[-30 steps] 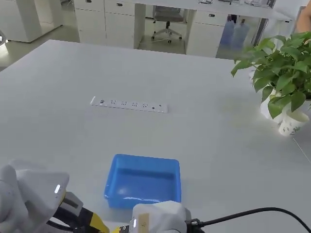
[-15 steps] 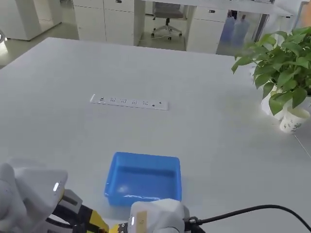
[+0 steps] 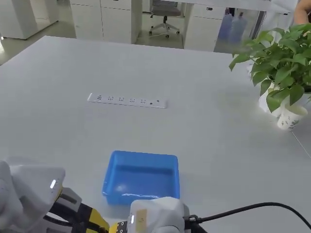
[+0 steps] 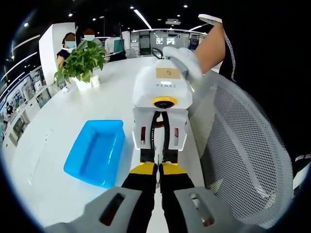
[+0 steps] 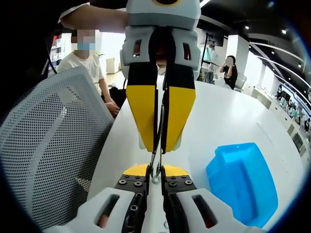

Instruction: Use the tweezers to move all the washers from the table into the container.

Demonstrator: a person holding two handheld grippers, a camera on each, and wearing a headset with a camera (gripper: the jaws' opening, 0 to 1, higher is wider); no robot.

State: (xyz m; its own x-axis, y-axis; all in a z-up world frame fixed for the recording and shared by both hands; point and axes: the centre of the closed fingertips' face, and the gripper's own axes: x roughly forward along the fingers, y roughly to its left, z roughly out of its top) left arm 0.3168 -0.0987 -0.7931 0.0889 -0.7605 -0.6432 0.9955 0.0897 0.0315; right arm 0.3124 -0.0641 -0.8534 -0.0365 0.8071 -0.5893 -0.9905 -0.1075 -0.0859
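Though the view shifted, left gripper (image 5: 159, 149) still clamps tweezers (image 5: 156, 167).

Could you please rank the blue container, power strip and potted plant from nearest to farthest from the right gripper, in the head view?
1. Blue container, directly ahead of the right gripper.
2. Power strip, mid-table, further back left.
3. Potted plant, far right edge.

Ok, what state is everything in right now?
Tweezers: pinched by both grippers.
Left gripper: fingers shut on tweezers.
Right gripper: fingers shut on tweezers.
Container: upright, open, looks empty.
Power strip: flat on table, sockets look free.
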